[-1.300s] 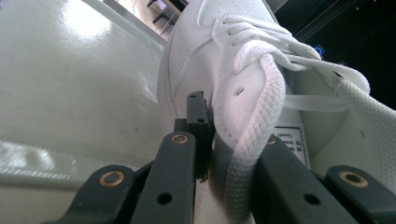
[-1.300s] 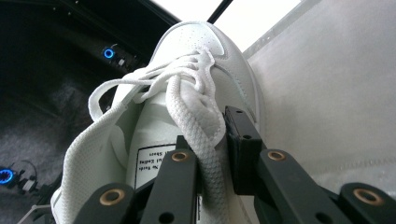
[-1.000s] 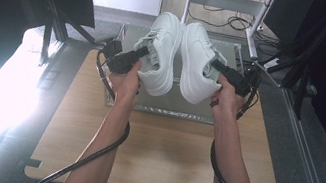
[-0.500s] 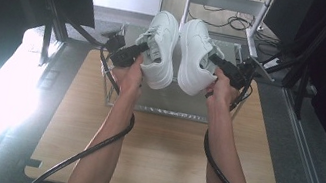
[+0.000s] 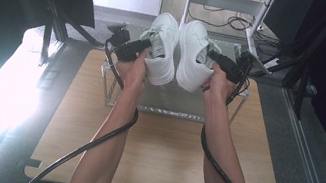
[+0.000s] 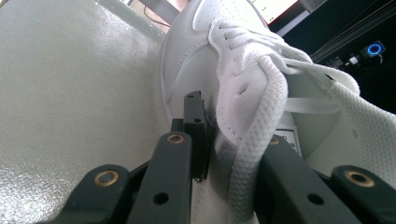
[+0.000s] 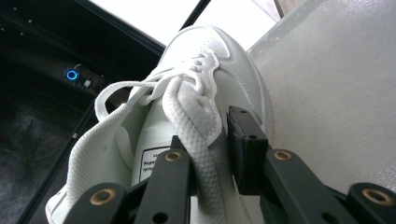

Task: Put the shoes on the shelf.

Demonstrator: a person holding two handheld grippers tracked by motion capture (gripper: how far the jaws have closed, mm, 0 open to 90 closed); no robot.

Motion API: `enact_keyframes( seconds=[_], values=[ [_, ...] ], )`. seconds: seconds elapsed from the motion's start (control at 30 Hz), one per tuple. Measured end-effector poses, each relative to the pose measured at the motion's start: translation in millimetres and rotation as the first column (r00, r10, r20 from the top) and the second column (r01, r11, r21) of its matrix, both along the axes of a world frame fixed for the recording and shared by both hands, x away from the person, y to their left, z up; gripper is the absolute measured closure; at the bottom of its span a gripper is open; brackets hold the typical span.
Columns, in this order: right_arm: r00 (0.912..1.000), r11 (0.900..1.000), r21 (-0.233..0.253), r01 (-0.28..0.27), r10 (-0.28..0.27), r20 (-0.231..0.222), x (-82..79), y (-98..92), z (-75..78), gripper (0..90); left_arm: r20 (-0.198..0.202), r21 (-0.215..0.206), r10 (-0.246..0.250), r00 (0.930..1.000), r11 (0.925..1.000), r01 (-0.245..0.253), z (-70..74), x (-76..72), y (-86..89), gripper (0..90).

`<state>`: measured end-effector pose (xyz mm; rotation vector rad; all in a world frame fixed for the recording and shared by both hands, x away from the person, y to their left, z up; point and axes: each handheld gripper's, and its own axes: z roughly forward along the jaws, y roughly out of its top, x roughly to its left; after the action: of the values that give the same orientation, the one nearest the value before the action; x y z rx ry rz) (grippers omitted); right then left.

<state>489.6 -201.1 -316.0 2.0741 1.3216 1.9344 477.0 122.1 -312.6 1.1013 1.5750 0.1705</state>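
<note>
Both tongs were clamped on white sneakers, one shoe apiece, held up side by side over a metal rack (image 5: 115,94) on the wooden table (image 5: 164,158). Nearest the person, the two forearms ran up from the bottom of the high view, a black cable trailing back from each tool. Left gripper (image 5: 151,47) had its jaws pinched on the side wall of the left sneaker (image 5: 163,46) beside the laces; in the left gripper view one jaw lay against the outer side of the shoe and the other sat inside the opening, with a thick lace (image 6: 254,154) hanging down between them. Right gripper (image 5: 209,55) held the right sneaker (image 5: 193,53) the same way: in the right gripper view one jaw pressed the outer side, the other reached inside next to the printed tongue label (image 7: 152,163). Between the tongs the two shoes stood near each other, soles facing, toes pointing away from the person. Beyond the grippers lay a pale textured surface (image 6: 70,93), and farther off stood a white frame (image 5: 227,1) with cables on the floor.
</note>
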Motion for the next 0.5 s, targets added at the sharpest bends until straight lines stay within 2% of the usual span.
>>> enact_keyframes(
  seconds=[0.17, 0.33, 0.5],
  values=[
    [1.0, 1.0, 0.002, -0.008, 0.008, 0.0, 2.1, 2.0, -0.6, 72.6, -0.019, 0.017, -0.014, 0.9997, 0.9997, 0.015, 1.8, 4.0, -2.4, 77.1],
    [0.9998, 1.0, -0.014, -0.021, 0.021, -0.003, 4.3, 2.9, 0.1, 68.4, -0.02, 0.043, -0.029, 0.9994, 0.9986, 0.029, 3.9, 8.1, -6.6, 71.9],
    [0.999, 0.999, 0.015, -0.044, 0.044, 0.006, 7.4, 1.0, -2.3, 58.9, -0.02, 0.037, -0.062, 0.9979, 0.9974, 0.062, 4.0, 11.8, -5.8, 65.0]
  ],
)
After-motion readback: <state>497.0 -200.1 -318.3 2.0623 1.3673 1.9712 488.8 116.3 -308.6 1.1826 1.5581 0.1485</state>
